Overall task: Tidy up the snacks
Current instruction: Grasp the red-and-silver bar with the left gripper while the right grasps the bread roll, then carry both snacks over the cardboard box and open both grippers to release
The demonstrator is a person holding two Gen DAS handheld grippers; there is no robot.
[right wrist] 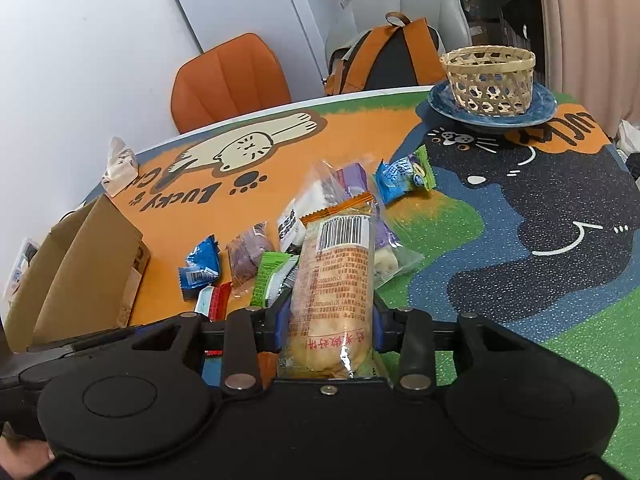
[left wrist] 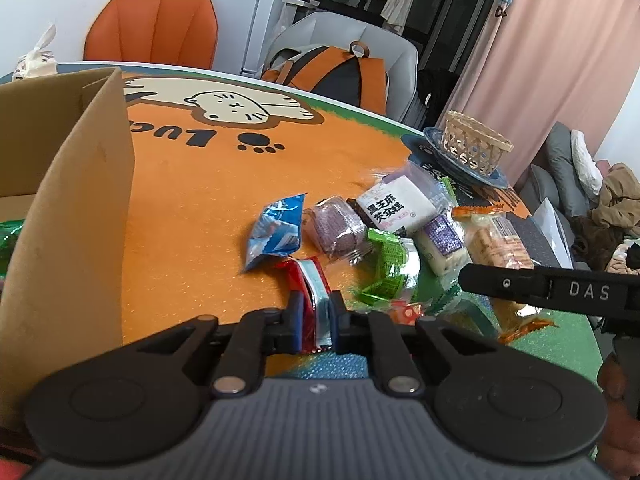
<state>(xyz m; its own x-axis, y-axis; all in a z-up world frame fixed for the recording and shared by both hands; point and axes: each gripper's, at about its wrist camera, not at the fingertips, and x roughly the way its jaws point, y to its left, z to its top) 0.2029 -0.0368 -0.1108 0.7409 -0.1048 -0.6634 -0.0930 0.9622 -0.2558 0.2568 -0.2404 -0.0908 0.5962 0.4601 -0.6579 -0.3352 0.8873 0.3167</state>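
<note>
Since both grippers are already loaded, the risk from here is mostly about losing grip. The left gripper has its fingers pinched nearly together on a thin red, white and silver foil snack packet, and they only catch its near end; the rest of it trails forward onto the orange cat-print worktop. Slick, floppy foil like that could slide out as soon as it's lifted or swung.

The right gripper has its fingers clamped on the sides of a long clear-wrapped pack of pale biscuits with an orange end seal, sticking out well ahead of the fingers. Squeeze too hard and the biscuits probably crack; too loose and the long end tips down.

Other loose snacks sit right beside both, like the small blue foil packet and the green wrapper, so a low sweep could drag them off the pile. The open brown cardboard box stands on the left, and its tall wall could clip a dangling packet. The woven bamboo basket on the blue ceramic plate is well apart, at the far edge.
</note>
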